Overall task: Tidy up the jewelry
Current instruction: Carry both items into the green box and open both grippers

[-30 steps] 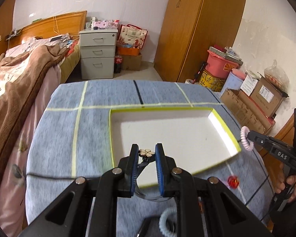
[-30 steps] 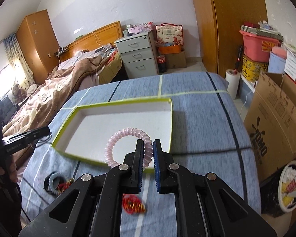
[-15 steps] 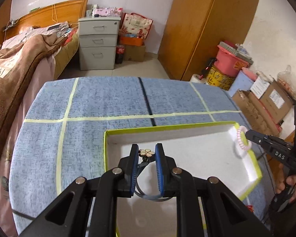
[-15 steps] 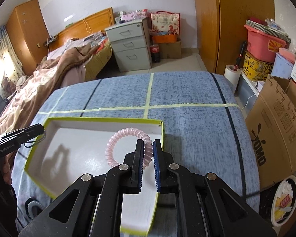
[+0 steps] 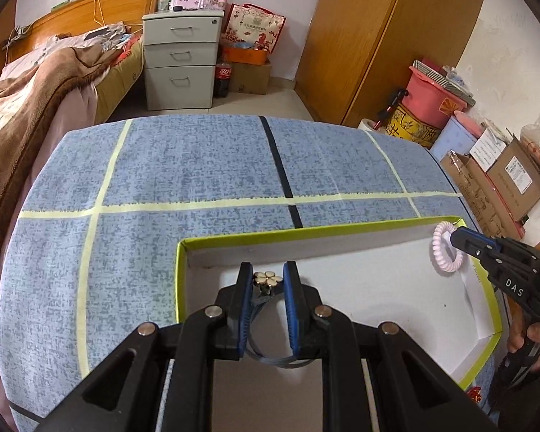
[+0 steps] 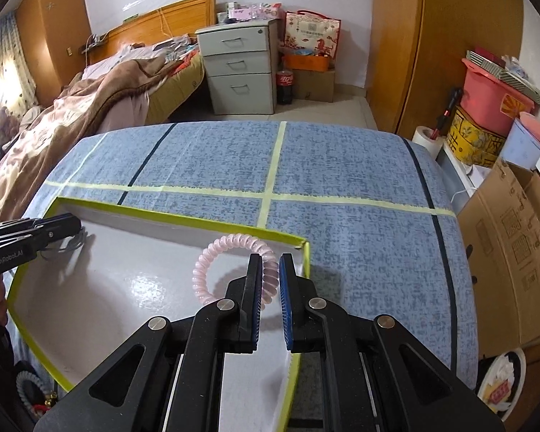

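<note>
A white tray with a lime-green rim (image 5: 306, 232) (image 6: 183, 219) lies on the blue-clothed table. My left gripper (image 5: 268, 277) is shut on a dark hair tie with a white-and-gold flower charm (image 5: 267, 278), held over the tray's far left corner; it shows at the left edge of the right wrist view (image 6: 63, 232). My right gripper (image 6: 270, 270) is shut on a pink spiral hair tie (image 6: 212, 255), held over the tray's far right corner. The pink tie also shows in the left wrist view (image 5: 441, 252), at the right gripper's tip (image 5: 460, 239).
A dark spiral tie and red bits (image 6: 28, 388) lie on the cloth beside the tray's near left corner. A red item (image 5: 475, 394) lies by the tray's near right. Cardboard boxes (image 6: 514, 237) stand off the table's right edge; a bed (image 6: 90, 108) lies at the left.
Both grippers have moved forward over the tray with their hair ties, toward its far wall; the left sits at the far left corner, the right at the far right corner.
</note>
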Action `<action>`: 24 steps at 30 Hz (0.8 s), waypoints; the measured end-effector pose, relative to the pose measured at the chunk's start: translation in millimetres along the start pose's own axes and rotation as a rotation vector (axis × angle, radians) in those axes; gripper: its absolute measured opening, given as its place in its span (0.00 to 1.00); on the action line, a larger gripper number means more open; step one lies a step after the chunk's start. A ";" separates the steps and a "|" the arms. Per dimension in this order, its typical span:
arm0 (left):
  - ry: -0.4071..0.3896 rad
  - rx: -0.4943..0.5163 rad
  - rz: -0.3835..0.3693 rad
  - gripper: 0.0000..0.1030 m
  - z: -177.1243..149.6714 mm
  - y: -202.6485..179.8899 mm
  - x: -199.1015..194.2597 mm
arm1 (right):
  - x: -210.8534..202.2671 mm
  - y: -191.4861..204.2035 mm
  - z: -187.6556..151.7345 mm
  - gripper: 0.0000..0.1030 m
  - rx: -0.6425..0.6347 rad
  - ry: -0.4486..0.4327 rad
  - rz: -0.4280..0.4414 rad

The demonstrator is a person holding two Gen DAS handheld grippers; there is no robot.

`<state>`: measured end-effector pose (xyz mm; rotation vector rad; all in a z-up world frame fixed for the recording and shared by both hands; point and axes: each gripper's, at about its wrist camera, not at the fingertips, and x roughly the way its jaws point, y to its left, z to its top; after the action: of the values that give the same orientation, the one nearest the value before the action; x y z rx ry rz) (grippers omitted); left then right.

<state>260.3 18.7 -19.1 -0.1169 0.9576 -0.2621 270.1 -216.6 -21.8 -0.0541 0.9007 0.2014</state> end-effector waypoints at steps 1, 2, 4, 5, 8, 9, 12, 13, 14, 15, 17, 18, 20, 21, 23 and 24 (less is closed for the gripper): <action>0.001 0.000 0.001 0.17 0.6 0.0 0.7 | 1.1 1.2 0.6 0.10 -0.007 0.001 -0.006; 0.003 0.000 0.003 0.17 0.7 -0.5 0.9 | 2.4 3.4 0.2 0.10 -0.017 0.004 -0.013; 0.003 0.003 0.010 0.17 1.8 -0.8 2.3 | 4.9 5.8 -0.5 0.10 -0.026 0.010 -0.013; 0.003 0.004 0.012 0.17 1.3 -1.3 2.1 | 5.9 6.5 -0.8 0.10 -0.027 0.014 -0.014; 0.002 0.009 0.016 0.18 1.1 -2.5 2.3 | 8.6 9.0 -1.7 0.10 -0.043 0.020 -0.028; 0.003 0.009 0.017 0.18 1.4 -2.4 2.5 | 8.9 10.0 -1.6 0.10 -0.049 0.020 -0.032; 0.003 0.007 0.017 0.18 1.5 -2.6 2.5 | 9.7 11.5 -0.8 0.10 -0.057 0.024 -0.036; 0.002 0.007 0.018 0.18 1.5 -2.9 2.7 | 10.2 12.5 -0.4 0.10 -0.061 0.025 -0.036; 0.001 0.006 0.017 0.18 1.7 -2.4 2.3 | 10.5 12.9 -0.5 0.10 -0.063 0.024 -0.038; 0.001 0.008 0.016 0.18 1.7 -2.3 2.4 | 10.6 13.0 -0.6 0.10 -0.063 0.023 -0.041; 0.004 0.008 0.015 0.21 1.9 -2.1 2.5 | 11.4 14.5 -0.2 0.10 -0.061 0.022 -0.044; 0.004 0.008 0.016 0.23 1.8 -2.3 1.9 | 11.5 14.6 0.1 0.10 -0.060 0.022 -0.044; -0.001 0.013 0.010 0.35 1.2 -2.3 0.2 | 11.1 15.1 0.3 0.10 -0.058 0.021 -0.041; -0.004 0.010 0.005 0.36 1.1 -1.9 -0.5 | 10.9 15.0 0.7 0.10 -0.055 0.021 -0.039; -0.004 0.001 -0.001 0.36 0.9 -0.5 -1.1 | 10.8 14.1 1.4 0.11 -0.042 0.018 -0.031; -0.004 0.000 -0.003 0.36 0.4 -0.2 -1.5 | 10.5 12.9 1.3 0.11 -0.038 0.018 -0.028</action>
<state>259.7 19.0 -17.6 -0.1187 0.9536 -0.2643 274.9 -202.2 -28.7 -0.1036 0.9133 0.1920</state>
